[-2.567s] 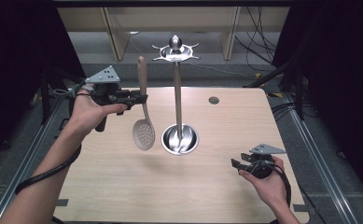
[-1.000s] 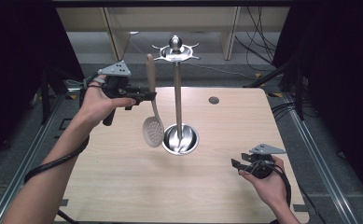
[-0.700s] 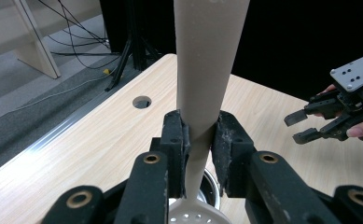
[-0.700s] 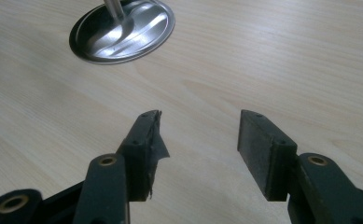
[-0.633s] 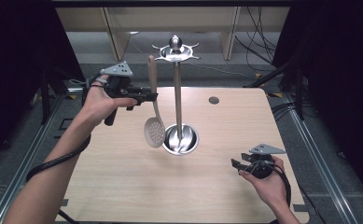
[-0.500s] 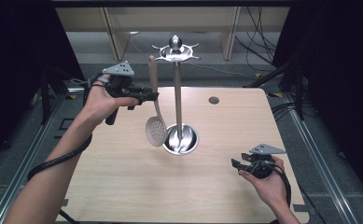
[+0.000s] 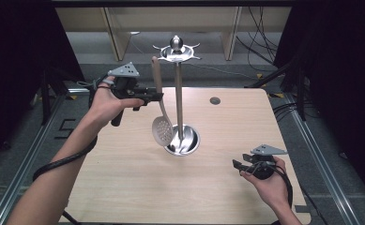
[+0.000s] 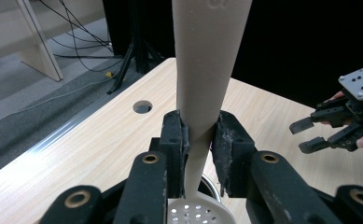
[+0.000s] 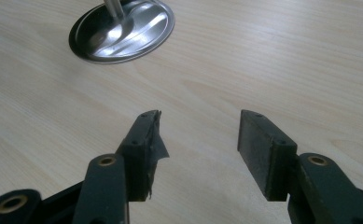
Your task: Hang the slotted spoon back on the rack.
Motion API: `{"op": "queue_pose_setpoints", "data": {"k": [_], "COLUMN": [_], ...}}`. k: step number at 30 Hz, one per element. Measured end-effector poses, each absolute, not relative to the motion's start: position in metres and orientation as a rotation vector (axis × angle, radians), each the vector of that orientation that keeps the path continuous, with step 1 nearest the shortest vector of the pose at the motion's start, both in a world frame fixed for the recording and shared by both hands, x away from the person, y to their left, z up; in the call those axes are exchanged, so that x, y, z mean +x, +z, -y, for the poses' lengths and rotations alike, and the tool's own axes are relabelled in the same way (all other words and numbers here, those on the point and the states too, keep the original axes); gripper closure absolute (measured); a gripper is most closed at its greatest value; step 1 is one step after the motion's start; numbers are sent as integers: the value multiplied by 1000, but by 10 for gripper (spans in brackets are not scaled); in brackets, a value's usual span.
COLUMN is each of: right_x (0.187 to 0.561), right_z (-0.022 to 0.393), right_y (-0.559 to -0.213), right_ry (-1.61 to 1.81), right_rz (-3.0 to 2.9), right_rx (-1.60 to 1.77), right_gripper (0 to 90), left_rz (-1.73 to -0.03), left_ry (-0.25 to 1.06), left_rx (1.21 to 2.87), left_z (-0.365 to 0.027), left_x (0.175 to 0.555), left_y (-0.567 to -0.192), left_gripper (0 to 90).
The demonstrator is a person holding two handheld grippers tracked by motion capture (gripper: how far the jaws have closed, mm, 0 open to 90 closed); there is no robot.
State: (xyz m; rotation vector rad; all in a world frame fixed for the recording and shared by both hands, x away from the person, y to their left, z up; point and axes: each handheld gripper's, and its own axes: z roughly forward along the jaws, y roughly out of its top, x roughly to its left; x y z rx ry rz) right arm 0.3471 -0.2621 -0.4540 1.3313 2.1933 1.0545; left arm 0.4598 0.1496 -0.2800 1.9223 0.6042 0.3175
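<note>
Our left claw (image 7: pixel 155 96) is clamped on the handle of a beige slotted spoon (image 7: pixel 160 110), and in the left gripper view the two black pads (image 8: pixel 174 135) press the narrow part of that handle from either side while the perforated bowl shows just below them. The jaws have only just been easing apart a little, yet the handle is between them and both pads are on it. From the high view we see the spoon held nearly upright above the bench (image 7: pixel 124 187), handle up and bowl down, its bowl hanging just beside the pole of the steel utensil stand (image 7: pixel 178 89) and just above the stand's round base. The tip of the handle reaches up close to the ring of hooks at the top of the stand; we cannot tell whether it touches a hook.

Our right claw (image 7: pixel 239 166) sits low over the near right part of the bench, well apart from the stand. In the right gripper view its jaws stand wide with bare wood between them, and a scrap of black tape curls off one pad (image 9: pixel 147 135). A small round hole (image 7: pixel 215 100) lies in the far part of the bench.
</note>
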Motion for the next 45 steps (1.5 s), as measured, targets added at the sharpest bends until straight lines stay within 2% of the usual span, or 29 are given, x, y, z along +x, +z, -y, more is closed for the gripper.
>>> {"op": "queue_pose_setpoints", "data": {"k": [4, 7, 10, 17, 25, 31, 40, 45], "right_x": [347, 346, 347, 345, 346, 346, 347, 347], "right_z": [262, 261, 263, 261, 261, 262, 263, 262], "right_y": [-454, -454, -453, -453, -454, -454, -455, -455], "right_ry": [1062, 1073, 1070, 1101, 1095, 1092, 1090, 1091], "right_rz": [-2191, -2194, -2180, -2186, -2187, -2185, -2188, -2188], "right_rx": [1336, 1358, 1321, 1378, 1376, 1382, 1379, 1387], "right_gripper": [492, 492, 492, 491, 488, 488, 488, 488], "left_rz": [-614, -616, -623, -677, -766, -821, -946, -900], "left_ry": [327, 393, 460, 593, 661, 702, 686, 744], "left_rx": [1862, 1824, 1785, 1670, 1597, 1638, 1718, 1780], "left_z": [-155, -163, -172, -198, -220, -229, -239, -242], "left_x": [450, 441, 430, 401, 370, 352, 341, 341], "left_y": [-283, -286, -289, -306, -340, -378, -439, -459], "left_gripper": [658, 581, 541, 493, 452, 446, 442, 440]}}
